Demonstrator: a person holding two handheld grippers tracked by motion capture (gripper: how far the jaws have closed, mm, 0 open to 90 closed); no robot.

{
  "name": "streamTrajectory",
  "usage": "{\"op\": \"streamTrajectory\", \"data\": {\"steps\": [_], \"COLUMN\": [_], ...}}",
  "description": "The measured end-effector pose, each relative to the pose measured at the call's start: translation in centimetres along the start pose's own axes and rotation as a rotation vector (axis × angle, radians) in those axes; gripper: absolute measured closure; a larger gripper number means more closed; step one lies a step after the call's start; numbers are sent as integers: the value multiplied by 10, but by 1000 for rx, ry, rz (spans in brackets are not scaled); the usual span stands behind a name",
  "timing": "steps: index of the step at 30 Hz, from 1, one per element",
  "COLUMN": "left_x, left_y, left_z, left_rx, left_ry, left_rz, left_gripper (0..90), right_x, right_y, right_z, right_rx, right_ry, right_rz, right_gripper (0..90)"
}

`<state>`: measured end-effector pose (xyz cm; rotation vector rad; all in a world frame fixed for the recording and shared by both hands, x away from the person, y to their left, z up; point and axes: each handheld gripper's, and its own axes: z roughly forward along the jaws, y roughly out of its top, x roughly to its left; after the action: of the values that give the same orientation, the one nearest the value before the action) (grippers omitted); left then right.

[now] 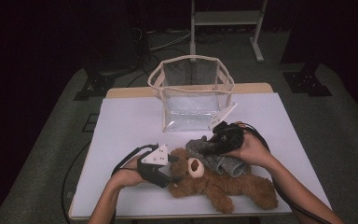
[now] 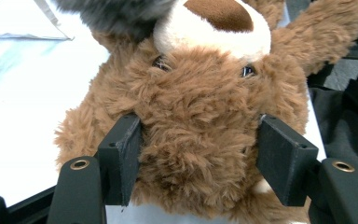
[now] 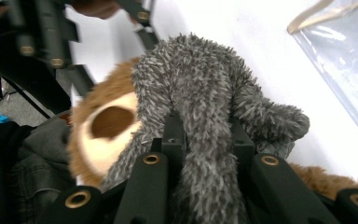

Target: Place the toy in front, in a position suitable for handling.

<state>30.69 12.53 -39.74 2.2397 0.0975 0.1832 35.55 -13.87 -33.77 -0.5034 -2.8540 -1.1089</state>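
While the left claw [image 2: 196,163] clamps the teddy bear's [image 2: 200,121] head and the right claw [image 3: 207,140] grips the grey fuzzy garment [image 3: 205,93], both things lie on the bench [image 1: 135,121], so dressing or bagging in the clear bag [image 1: 191,93] seems barely begun.

No readable text or label appears, though views are dim.

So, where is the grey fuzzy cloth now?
In the high view, the grey fuzzy cloth lies over the teddy bear, right of its head, clamped by the right gripper.
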Motion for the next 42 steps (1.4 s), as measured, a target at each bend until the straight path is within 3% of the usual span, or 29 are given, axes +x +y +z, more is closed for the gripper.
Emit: {"op": "streamTrajectory", "data": {"steps": [5,8,10,17,24,28,33,38,42], "left_x": [4,7,7,11,10,10,10,9,7], "left_y": [1,2,1,-10,-9,-8,-11,-10,-10], "left_z": [1,-1,-4,-8,-1,-2,-2,-2,-2], "left_rx": [-28,-41,-39,-14,-16,-13,-19,-19,-11], "left_ry": [63,88,92,72,68,71,61,41,35], "left_rz": [-47,-67,-66,-103,-94,-91,-95,-89,-76], "left_gripper": [359,359,359,350,365,368,368,371,369], "right_x": [21,28,25,4,18,26,25,17,3], "right_y": [2,4,4,5,25,43,49,48,44], "right_z": [-14,-10,-5,1,9,26,46,34,19], "right_rx": [-42,-30,-22,-33,-20,19,54,22,-6], "right_ry": [19,9,10,10,8,14,46,33,-19], "right_rz": [-43,-57,-61,-11,-81,-121,-127,-99,-67], "right_gripper": [741,740,739,739,740,740,739,740,740]}}
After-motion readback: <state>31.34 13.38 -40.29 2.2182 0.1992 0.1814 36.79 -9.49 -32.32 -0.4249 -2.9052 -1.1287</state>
